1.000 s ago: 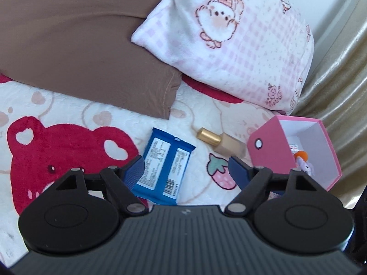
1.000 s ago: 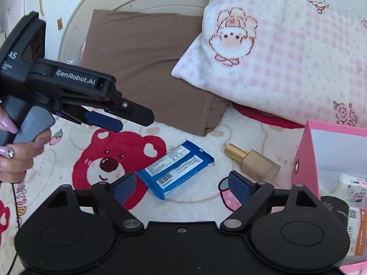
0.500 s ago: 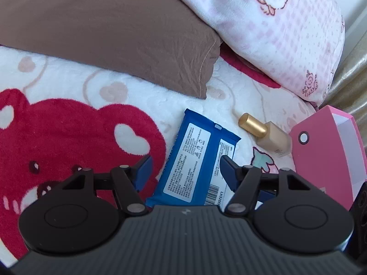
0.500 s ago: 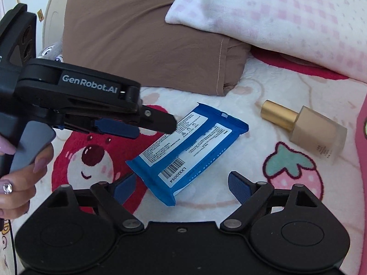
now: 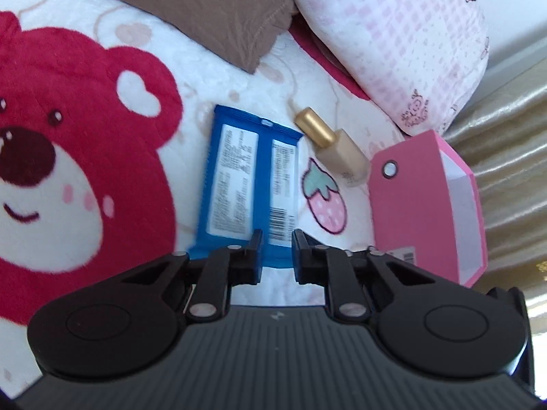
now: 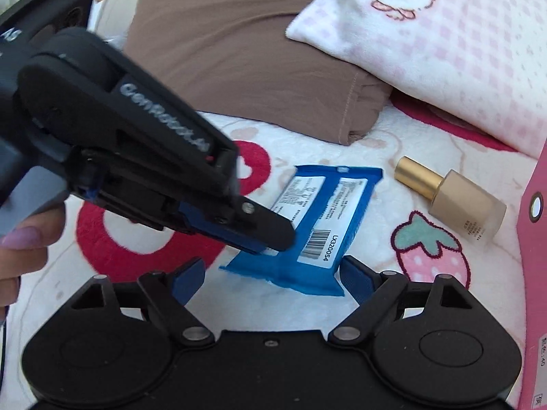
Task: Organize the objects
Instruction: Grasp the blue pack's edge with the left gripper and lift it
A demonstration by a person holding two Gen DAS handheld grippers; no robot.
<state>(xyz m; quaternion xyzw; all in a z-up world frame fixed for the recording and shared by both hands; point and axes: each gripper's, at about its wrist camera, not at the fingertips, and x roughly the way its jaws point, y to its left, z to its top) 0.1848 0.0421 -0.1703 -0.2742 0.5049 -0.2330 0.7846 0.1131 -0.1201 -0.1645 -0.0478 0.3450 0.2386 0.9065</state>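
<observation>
Left wrist view: your left claw has its jaws drawn narrow around the near end of the blue packet, at the barcode edge. A slim gap shows between the pads, with packet visible in it; whether they actually pinch the wrapper you cannot tell from here. The packet lies flat on the bed's bear blanket, label side up, long axis pointing away from you.

Right wrist view: the left claw comes in low from the left, tips down at the packet's near corner. Flat pouch on soft fabric, so a low grab at the thin sealed edge makes sense. Contact looks likely, grip unconfirmed.

Your right claw is released, jaws spread wide, hovering just short of the packet's near end, holding nothing. Judged a standby position.

The gold-capped bottle lies on its side just right of the packet, apart from it. The pink box stands beyond the bottle, open, probably the destination for loose items.

Risk: slippery wrapper may slide out of an edge pinch.
</observation>
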